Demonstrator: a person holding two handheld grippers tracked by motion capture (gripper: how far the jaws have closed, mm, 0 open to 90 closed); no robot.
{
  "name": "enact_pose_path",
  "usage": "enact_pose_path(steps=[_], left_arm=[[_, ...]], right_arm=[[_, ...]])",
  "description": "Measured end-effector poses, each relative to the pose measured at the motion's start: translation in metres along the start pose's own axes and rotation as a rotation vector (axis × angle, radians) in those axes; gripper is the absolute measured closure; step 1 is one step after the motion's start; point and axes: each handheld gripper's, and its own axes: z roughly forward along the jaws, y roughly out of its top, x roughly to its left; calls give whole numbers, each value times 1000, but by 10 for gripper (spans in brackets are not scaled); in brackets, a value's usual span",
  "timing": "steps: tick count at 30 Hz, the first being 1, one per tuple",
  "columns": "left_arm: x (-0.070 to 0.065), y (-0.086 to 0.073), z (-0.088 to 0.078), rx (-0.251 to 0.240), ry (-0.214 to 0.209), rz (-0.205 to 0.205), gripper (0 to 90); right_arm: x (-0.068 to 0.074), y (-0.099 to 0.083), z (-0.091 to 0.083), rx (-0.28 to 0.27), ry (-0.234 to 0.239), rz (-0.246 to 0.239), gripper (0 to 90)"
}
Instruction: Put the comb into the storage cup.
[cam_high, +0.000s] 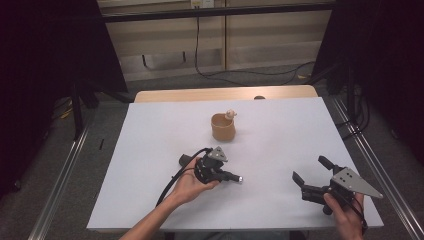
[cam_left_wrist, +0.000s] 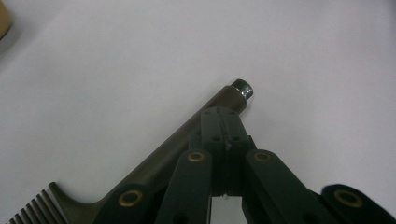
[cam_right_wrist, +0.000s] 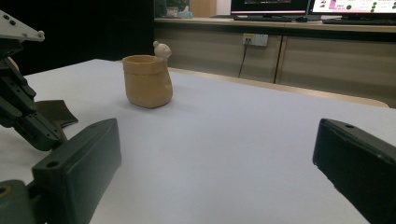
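A dark olive comb with a metal-capped handle tip lies low over the white table. My left gripper is shut on its handle, and the comb's teeth show at the lower left of the left gripper view. From above, the left gripper sits near the table's middle front, with the handle tip pointing right. My right gripper is open at the front right with nothing between its jaws. Seen from the right gripper, the left gripper stands at the left.
A tan cup with a small pale figure on its rim stands behind the left gripper, also seen as the cup in the right gripper view. A bare wooden strip runs along the table's far edge. Metal rails flank the table.
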Motion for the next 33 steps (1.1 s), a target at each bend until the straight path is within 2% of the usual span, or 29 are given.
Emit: enact_pose_path(steps=[14, 16, 33], left_arm=[[7, 1, 3, -3, 0, -12, 900], [7, 1, 4, -9, -1, -22, 900], [3, 3, 13, 10, -5, -20, 900]], right_arm=[[0, 0, 1, 3, -1, -1, 7], [0, 0, 1, 3, 0, -1, 7], [0, 0, 1, 4, 0, -2, 6]])
